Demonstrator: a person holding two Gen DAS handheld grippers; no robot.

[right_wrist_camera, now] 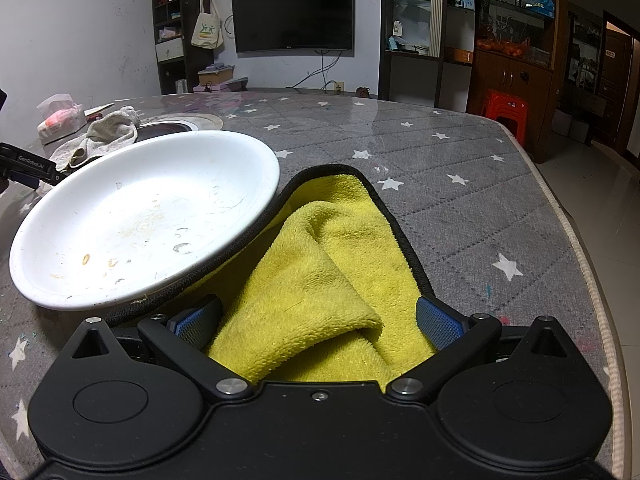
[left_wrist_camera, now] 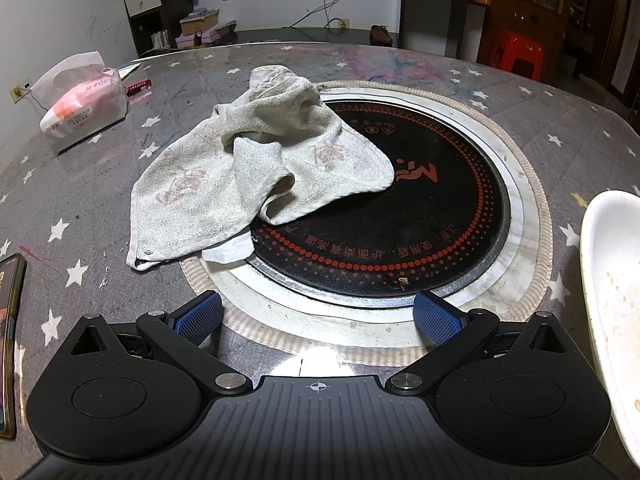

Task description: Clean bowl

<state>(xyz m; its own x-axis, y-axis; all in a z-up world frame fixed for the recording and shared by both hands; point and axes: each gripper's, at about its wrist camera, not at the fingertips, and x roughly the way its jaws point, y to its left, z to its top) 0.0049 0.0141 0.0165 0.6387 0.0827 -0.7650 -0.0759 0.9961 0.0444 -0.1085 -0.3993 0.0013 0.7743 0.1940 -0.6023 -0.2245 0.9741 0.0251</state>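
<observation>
On the bench, at 9 o'clock of the right tool (right_wrist_camera: 318, 320), the white bowl (right_wrist_camera: 144, 220) sits soiled — crumbs and smears inside, nothing wiped. Right tool spread around the yellow cloth (right_wrist_camera: 320, 276), not pinching; left tool (left_wrist_camera: 318, 318) spread, empty. Wiping remains.

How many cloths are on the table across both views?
2. A grey-white towel lies crumpled over the induction hob; a yellow cloth lies between the open right gripper fingers, partly under the bowl.
</observation>
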